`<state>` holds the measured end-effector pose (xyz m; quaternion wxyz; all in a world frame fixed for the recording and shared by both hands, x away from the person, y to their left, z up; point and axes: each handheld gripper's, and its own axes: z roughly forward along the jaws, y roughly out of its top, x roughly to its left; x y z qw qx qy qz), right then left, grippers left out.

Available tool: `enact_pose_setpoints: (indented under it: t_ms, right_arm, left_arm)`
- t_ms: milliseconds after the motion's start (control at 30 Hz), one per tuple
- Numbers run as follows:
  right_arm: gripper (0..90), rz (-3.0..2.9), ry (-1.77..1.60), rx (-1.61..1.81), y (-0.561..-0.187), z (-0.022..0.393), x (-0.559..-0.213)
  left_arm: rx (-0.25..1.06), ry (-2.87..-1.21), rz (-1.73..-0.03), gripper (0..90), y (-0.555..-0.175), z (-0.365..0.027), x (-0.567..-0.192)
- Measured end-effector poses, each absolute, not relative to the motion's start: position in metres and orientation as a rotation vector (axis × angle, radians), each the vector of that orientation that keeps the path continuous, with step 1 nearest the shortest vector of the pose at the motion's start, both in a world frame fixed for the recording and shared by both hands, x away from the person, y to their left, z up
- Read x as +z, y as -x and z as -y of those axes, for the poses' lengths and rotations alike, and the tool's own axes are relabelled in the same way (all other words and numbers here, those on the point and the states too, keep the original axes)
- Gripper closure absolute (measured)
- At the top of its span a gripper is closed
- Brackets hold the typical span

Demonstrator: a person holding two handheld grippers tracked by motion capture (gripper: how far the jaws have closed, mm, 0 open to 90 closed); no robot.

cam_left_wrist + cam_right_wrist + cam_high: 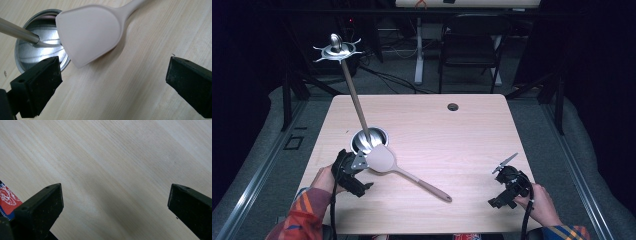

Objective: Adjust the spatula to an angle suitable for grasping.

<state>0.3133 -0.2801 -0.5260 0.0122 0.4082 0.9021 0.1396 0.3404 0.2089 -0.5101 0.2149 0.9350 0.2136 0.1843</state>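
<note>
on the table (462,130) a beige spatula (384,160) lies flat, its blade just ahead of the left gripper (349,170), handle running off toward the near middle. in the left gripper view the blade (92,32) sits beyond the wide-apart jaws, nothing between them, partly overlapping a steel cup (37,50) with a long rod (354,95) leaning out of it. the right gripper (509,185) rests well apart at the near right, jaws spread over bare wood.

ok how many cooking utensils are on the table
2. A beige silicone spatula lies flat, its blade overlapping the rim of a round metal cup. A long wooden-handled metal skimmer stands tilted inside the cup.
</note>
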Motion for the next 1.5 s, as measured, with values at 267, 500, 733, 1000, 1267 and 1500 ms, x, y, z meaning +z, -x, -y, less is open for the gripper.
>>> enact_pose_setpoints:
  t_ms: [267, 500, 733, 1000, 1267, 1500]
  right_arm:
    - [0.0, -2.823, -1.251, 0.420, -0.315, 0.279, -0.527]
    - [0.0, -2.823, -1.244, 0.415, -0.318, 0.281, -0.528]
    - [0.1, -2.852, -1.210, 0.402, -0.322, 0.281, -0.528]
    - [1.6, -2.871, -1.177, 0.391, -0.327, 0.278, -0.527]
    - [1.9, -2.867, -1.200, 0.419, -0.336, 0.276, -0.531]
    - [2.0, -2.874, -1.208, 0.416, -0.341, 0.278, -0.531]
  left_arm:
    - [0.452, -2.565, -0.589, 0.1, -0.348, -0.205, -0.512]
    - [0.426, -2.572, -0.587, 0.1, -0.355, -0.203, -0.515]
    - [0.391, -2.516, -0.600, 0.2, -0.361, -0.209, -0.513]
    - [0.294, -2.533, -0.581, 1.3, -0.363, -0.206, -0.516]
    - [0.260, -2.551, -0.518, 0.2, -0.378, -0.189, -0.510]
    - [0.249, -2.560, -0.477, 0.1, -0.389, -0.179, -0.508]
